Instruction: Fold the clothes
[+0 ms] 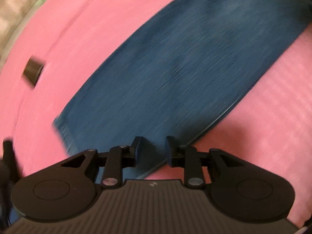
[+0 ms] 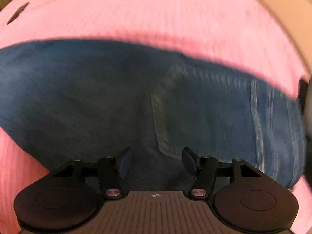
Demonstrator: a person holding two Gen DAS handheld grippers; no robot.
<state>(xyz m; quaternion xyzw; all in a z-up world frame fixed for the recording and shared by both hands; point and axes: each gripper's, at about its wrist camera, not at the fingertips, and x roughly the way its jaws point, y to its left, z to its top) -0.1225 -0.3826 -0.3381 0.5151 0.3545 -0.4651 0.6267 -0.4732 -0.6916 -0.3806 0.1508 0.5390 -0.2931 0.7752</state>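
Observation:
Blue jeans [image 1: 175,58] lie flat on a pink bed cover [image 1: 78,29], running as a long leg from upper right down to a hem [image 1: 64,128] at lower left. My left gripper [image 1: 154,146] hangs over the leg's lower edge, pointing down, its jaws a little apart with nothing pinched. In the right wrist view the jeans [image 2: 97,97] fill the middle, with a stitched pocket [image 2: 165,113] and a faded waist part [image 2: 273,120]. My right gripper [image 2: 157,156] is open wide above the denim beside the pocket. Both views are motion-blurred.
A small dark object [image 1: 33,71] lies on the pink cover [image 2: 156,19] away from the jeans; it shows far left as a dark object [image 2: 17,12] in the right wrist view. A beige edge [image 2: 282,9] borders the cover. A dark shape [image 2: 306,101] sits at the right margin.

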